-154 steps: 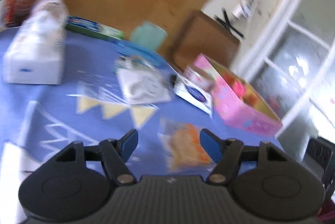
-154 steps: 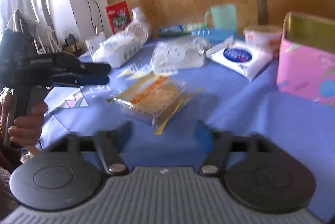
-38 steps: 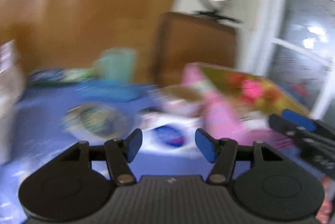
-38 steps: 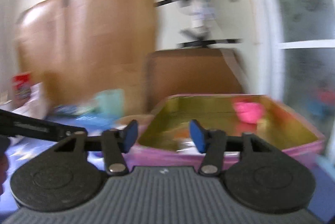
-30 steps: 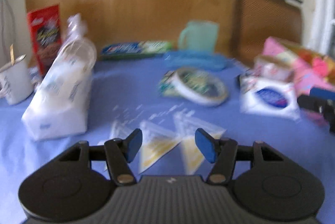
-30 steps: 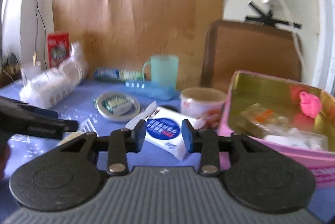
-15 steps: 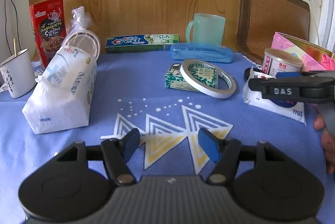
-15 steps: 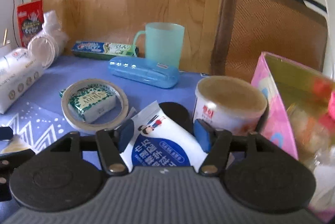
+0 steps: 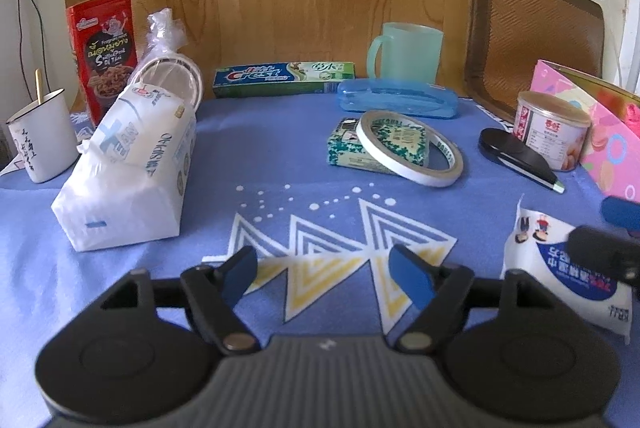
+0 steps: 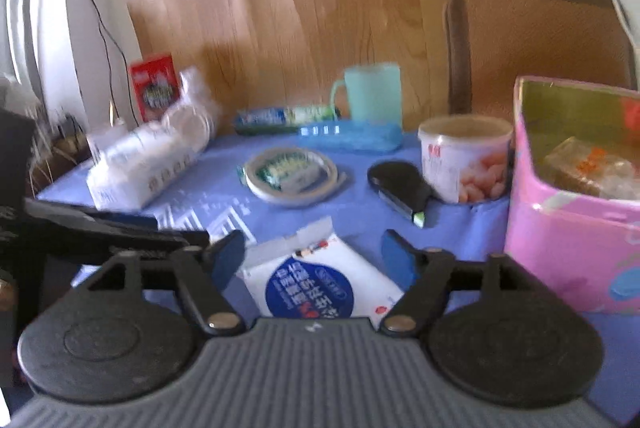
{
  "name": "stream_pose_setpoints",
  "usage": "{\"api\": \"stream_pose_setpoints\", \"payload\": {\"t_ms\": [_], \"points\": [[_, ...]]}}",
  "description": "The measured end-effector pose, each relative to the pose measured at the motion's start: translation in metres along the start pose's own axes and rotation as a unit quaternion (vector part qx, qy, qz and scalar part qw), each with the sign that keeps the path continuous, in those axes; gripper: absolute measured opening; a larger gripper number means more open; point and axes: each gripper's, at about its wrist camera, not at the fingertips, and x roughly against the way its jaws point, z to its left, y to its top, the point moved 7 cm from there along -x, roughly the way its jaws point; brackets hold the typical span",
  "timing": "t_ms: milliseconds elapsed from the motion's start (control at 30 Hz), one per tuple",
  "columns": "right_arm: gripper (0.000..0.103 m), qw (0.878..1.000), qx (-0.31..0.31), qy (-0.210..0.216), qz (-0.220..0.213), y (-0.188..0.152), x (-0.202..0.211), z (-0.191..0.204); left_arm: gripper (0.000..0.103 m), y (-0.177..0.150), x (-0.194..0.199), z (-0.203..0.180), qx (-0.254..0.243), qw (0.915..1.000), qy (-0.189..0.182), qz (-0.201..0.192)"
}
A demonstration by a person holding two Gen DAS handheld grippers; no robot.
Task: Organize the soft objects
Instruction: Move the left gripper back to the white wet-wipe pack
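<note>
A white wipes pack [image 10: 316, 284] with a round blue label lies flat on the blue tablecloth [image 9: 280, 155]. It sits between the jaws of my right gripper [image 10: 312, 258], which are opening; the pads do not press it. The same wipes pack [image 9: 560, 268] shows at the right edge of the left wrist view, partly under the right gripper's fingers [image 9: 600, 256]. My left gripper [image 9: 324, 270] hovers over the triangle print, jaws opening, nothing between them. A white tissue pack [image 9: 132, 163] lies at the left. The pink box [image 10: 572, 248] at the right holds a clear bag [image 10: 588, 163].
A tape ring [image 9: 412, 147] leans on a green box [image 9: 352, 151] mid-table. A can [image 9: 552, 127] and a flat black object [image 9: 516, 153] sit beside the pink box. A blue case [image 9: 396, 101], mug [image 9: 408, 51], toothpaste box [image 9: 284, 77], red snack bag [image 9: 104, 51] and white cup [image 9: 40, 135] line the back and left.
Both grippers' jaws have spread wider. The right gripper has drawn back from the can, and the wipes pack now lies nearer, off the black object. The left view holds still.
</note>
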Motion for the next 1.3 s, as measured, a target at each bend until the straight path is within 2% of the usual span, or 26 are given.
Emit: {"api": "stream_pose_setpoints", "payload": {"t_ms": [233, 1133, 1300], "points": [[0.081, 1.0, -0.003, 0.002, 0.007, 0.0023, -0.0079, 0.0005, 0.085, -0.0004, -0.0011, 0.0033, 0.007, 0.9999, 0.008, 0.005], [0.085, 1.0, -0.006, 0.001, 0.011, 0.0017, -0.009, 0.0003, 0.09, 0.0005, -0.0017, 0.0035, 0.007, 0.9999, 0.009, 0.006], [0.086, 1.0, -0.002, 0.003, 0.024, 0.0003, -0.0131, 0.0026, 0.09, -0.0011, -0.001, 0.0027, 0.007, 0.9999, 0.008, 0.006]]}}
